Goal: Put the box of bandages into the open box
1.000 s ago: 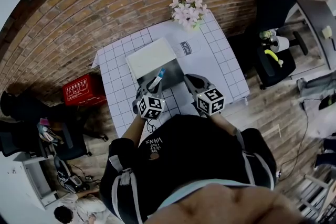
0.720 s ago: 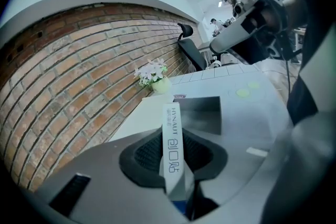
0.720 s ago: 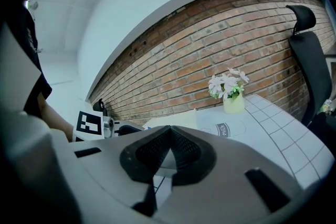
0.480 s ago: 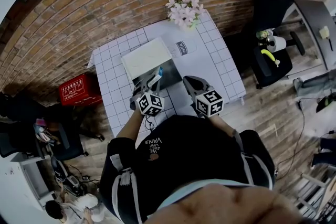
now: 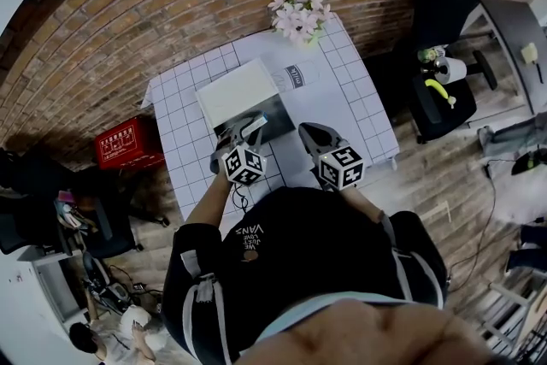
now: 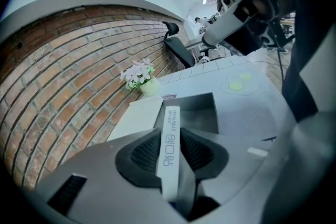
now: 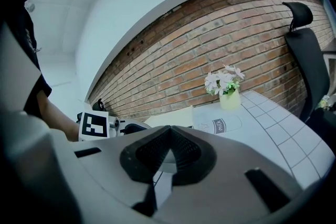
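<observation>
The box of bandages (image 6: 170, 144) is a slim white box, held on edge between the pads of my left gripper (image 6: 170, 153). The jaws are opening, and the pads still touch both sides of it. It hangs just above the dark inside of the open box (image 6: 198, 112), whose white lid (image 5: 234, 91) lies folded back toward the wall. In the head view my left gripper (image 5: 247, 134) reaches over the open box's (image 5: 267, 115) near edge with the bandage box (image 5: 255, 126). My right gripper (image 5: 308, 135) hovers to the right of it, shut and empty (image 7: 168, 131).
The white gridded table (image 5: 363, 94) stands against a brick wall. A pot of flowers (image 5: 299, 14) stands at its far edge, and a flat milk pouch (image 5: 296, 77) lies behind the open box. A red crate (image 5: 128, 145) sits on the floor to the left, and black chairs (image 5: 444, 4) to the right.
My left gripper has moved forward and slightly left, carrying the box of bandages over the open box. The right gripper has barely moved.
</observation>
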Motion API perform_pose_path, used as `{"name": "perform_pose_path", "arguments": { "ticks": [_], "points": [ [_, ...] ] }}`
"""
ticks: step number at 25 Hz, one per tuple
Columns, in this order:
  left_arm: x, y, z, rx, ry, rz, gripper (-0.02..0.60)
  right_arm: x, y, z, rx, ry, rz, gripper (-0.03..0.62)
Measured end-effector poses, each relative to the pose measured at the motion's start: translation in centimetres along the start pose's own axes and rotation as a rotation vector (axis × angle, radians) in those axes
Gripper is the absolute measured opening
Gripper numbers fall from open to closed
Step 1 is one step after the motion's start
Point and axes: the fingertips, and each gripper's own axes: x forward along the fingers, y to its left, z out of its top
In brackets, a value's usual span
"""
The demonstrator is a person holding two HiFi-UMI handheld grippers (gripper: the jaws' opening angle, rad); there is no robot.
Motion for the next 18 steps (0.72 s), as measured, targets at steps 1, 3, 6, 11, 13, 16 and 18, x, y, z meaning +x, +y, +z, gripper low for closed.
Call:
{"name": "perform_pose_path", "arguments": {
  "ticks": [1, 3, 6, 11, 13, 16, 18],
  "points": [
    [0.1, -0.1, 0.0, 0.0, 0.003, -0.008, 0.108, 0.0, -0.1, 0.0, 0.003, -0.001, -0.001, -0.003],
    [0.2, -0.2, -0.2, -0.001, 0.015, -0.022, 0.114, 0.0, -0.2, 0.0, 0.007, -0.004, -0.003, -0.003],
    [0.2, -0.4, -0.4, -0.003, 0.025, -0.037, 0.114, 0.0, -0.2, 0.2, 0.007, -0.01, -0.001, -0.003],
    [-0.3, -0.8, -0.2, 0.001, 0.018, -0.066, 0.142, 0.0, -0.3, 0.1, 0.012, -0.011, -0.004, -0.003],
    [-0.6, -0.9, -0.1, -0.001, 0.011, -0.075, 0.143, 0.0, -0.3, 0.0, 0.013, -0.011, -0.004, -0.003],
    [-1.4, -0.9, 0.1, -0.002, -0.003, -0.082, 0.143, 0.0, -0.2, 0.1, 0.013, -0.01, -0.004, -0.003],
    [-1.8, -0.8, 0.1, -0.012, -0.007, -0.079, 0.143, 0.1, -0.1, 0.0, 0.011, -0.008, -0.003, -0.003]
  ]
}}
